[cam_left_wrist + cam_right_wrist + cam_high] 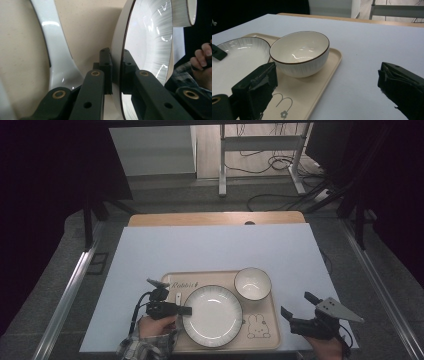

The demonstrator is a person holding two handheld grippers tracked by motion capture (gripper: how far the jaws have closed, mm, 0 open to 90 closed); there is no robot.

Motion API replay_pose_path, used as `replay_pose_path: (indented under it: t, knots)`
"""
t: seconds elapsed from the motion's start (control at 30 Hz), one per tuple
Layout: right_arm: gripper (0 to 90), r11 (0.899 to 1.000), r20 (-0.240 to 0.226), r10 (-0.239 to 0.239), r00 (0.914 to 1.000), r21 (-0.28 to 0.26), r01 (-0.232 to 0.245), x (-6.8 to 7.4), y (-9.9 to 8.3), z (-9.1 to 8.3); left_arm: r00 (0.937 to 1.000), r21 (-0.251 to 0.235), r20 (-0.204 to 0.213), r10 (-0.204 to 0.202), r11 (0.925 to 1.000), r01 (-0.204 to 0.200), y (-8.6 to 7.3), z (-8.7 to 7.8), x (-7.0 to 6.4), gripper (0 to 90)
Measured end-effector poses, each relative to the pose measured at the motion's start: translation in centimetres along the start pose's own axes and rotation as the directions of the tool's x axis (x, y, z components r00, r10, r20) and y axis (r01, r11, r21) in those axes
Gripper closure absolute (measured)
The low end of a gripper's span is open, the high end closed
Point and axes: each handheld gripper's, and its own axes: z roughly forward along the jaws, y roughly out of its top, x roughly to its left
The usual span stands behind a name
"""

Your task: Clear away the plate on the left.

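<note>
Left claw (116,72) pinches the plate (212,315) rim on the tray (272,340); right claw (296,306) gapes wide beside it.

Left gripper clamped, right gripper wide open

The left gripper (186,310) points sideways, its jaws closed on a plate's rim (117,67) pinched between the pads; the right gripper (299,307) hovers with jaws spread, nothing between them.

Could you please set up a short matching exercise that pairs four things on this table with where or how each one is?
1. plate
2. bowl
3. spoon
4. right gripper

a. open, off the tray, above the white sheet
b. far right corner of the tray
c. rim clamped by the left gripper
d. lying on the tray, left of the plate

Pairs: 1-c, 2-b, 3-d, 4-a
</note>
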Motion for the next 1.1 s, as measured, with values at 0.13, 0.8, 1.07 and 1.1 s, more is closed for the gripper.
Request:
replay_pose_path:
  t: [0.13, 0.8, 1.07, 1.1]
  knots:
    - [2.3, 1.0, -0.001, 0.004, 1.0, -0.001, -0.004, 0.0, 0.0, 0.0, 1.0, 0.007, -0.001, 0.006, 1.0, -0.006, 0.1, 0.5, -0.1, 83.9]
    - [2.3, 1.0, -0.007, 0.007, 1.0, -0.008, -0.007, 0.0, 0.1, -0.1, 0.9979, 0.063, -0.052, -0.039, 0.9971, 0.043, 0.5, 1.2, 0.2, 82.0]
    - [2.3, 1.0, -0.008, 0.004, 1.0, -0.008, -0.005, 0.0, 0.1, -0.1, 0.9987, 0.054, -0.003, -0.05, 0.9973, 0.05, 0.7, 0.6, 0.3, 56.9]
    - [2.3, 1.0, -0.009, 0.004, 1.0, -0.008, -0.004, 0.1, 0.1, -0.1, 0.9988, 0.058, 0.007, -0.049, 0.9971, 0.049, 0.7, 0.4, 0.3, 51.5]
